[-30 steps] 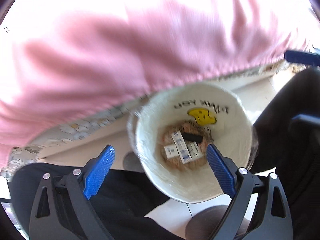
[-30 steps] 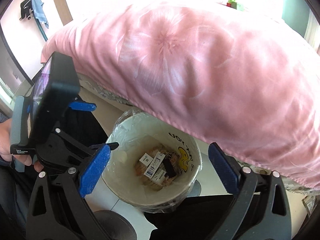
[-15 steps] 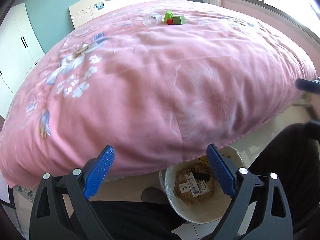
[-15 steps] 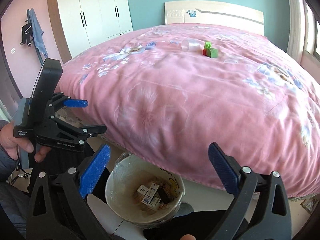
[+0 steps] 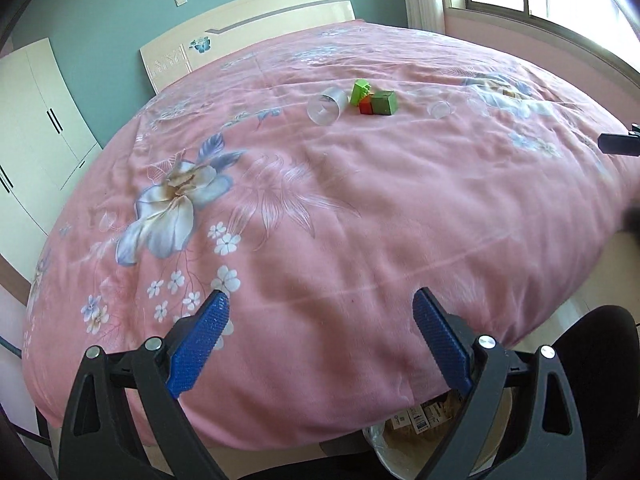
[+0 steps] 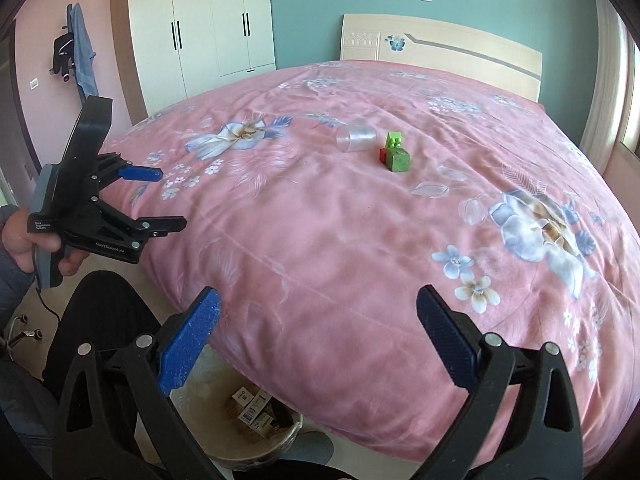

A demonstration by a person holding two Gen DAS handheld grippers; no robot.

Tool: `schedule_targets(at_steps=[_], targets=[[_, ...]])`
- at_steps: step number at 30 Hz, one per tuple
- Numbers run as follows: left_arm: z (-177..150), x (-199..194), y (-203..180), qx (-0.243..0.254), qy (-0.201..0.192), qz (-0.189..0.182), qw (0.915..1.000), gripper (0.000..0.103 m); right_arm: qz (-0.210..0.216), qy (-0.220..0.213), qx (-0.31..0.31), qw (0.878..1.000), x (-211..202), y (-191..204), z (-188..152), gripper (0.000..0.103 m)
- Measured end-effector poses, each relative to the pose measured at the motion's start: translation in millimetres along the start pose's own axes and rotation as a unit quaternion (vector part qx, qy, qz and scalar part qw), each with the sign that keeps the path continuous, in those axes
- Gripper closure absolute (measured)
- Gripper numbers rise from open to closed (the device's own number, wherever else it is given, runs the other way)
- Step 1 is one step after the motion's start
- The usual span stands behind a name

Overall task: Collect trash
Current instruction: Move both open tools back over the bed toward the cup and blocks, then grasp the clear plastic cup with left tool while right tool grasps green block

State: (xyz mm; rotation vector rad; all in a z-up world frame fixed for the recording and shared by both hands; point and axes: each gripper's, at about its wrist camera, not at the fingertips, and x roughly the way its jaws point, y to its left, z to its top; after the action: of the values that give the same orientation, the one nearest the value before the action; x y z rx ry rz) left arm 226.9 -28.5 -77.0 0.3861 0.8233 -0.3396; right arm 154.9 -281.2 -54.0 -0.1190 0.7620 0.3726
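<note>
The big pink bed (image 6: 360,220) fills most of the room, and its flowery cover has only a few things left on it, all grouped far out toward 12 o'clock from where the person sits. Down at the foot of the bed, at about 6 o'clock, stands the trash bin (image 6: 236,440), lined with a clear bag. It already has some small paper boxes (image 6: 252,412) and brownish scraps in it, so I think part of the job is done. What looks left to pick up is the clear plastic cup (image 6: 357,139) lying on its side, with a bright green block (image 6: 393,141), a dark green cube (image 6: 399,160) and a little red block (image 6: 383,155) just beside it. A smaller clear thing (image 5: 439,110) lies a bit to the right of them; it is hard to tell what it is. The left gripper (image 6: 160,200) is held up at 9 o'clock with its fingers spread apart and nothing in them. The right gripper (image 6: 318,340) is the same, wide apart and empty, pointing over the bed. Both are well away from the cup, so a long reach comes next, I'd guess.
</note>
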Motion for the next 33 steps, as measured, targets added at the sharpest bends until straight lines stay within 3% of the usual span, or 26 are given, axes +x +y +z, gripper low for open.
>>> schedule_targets(at_steps=[19, 33], targets=[[94, 67, 22, -0.009, 0.008, -0.044, 0.999, 0.007, -0.015, 0.03, -0.024, 0.999, 77, -61, 81, 0.007], [148, 141, 22, 0.007, 0.028, -0.052, 0.9982, 0.007, -0.018, 0.051, -0.027, 0.998, 147, -101, 112, 0.007]])
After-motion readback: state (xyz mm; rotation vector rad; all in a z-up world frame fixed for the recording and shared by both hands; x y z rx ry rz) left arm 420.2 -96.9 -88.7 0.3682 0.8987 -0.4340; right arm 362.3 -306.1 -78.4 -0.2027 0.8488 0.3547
